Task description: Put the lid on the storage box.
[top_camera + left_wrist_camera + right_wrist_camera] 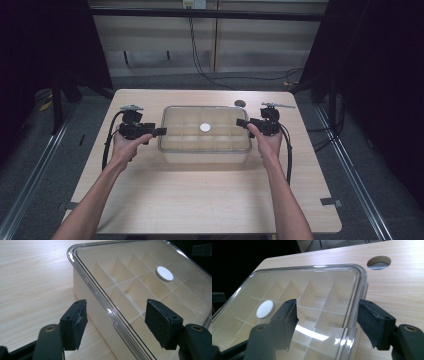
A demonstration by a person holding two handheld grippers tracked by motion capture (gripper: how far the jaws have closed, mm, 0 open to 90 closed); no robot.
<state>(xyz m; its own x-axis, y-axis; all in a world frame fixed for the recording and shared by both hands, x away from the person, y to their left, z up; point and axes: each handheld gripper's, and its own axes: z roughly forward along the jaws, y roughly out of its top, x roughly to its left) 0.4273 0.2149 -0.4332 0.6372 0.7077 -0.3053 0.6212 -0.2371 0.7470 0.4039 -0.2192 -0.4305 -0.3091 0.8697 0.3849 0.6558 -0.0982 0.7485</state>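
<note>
The divided box (205,148) with clear lid (220,116) sits mid-table, nearer the far edge. Left gripper (161,131) and right gripper (239,122), both open, straddle the lid's opposite end rims.

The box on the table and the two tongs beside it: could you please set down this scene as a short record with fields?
Surface: wooden table with a round hole near its far edge
Box: pale box split into compartments, mid-table
Lid: clear lid, on the box
Knob: white round knob at the lid's centre
Left tongs: left tongs open, astride the lid's left edge
Right tongs: right tongs open, astride the lid's right edge
Contact: cannot tell whether either touches the lid
</note>
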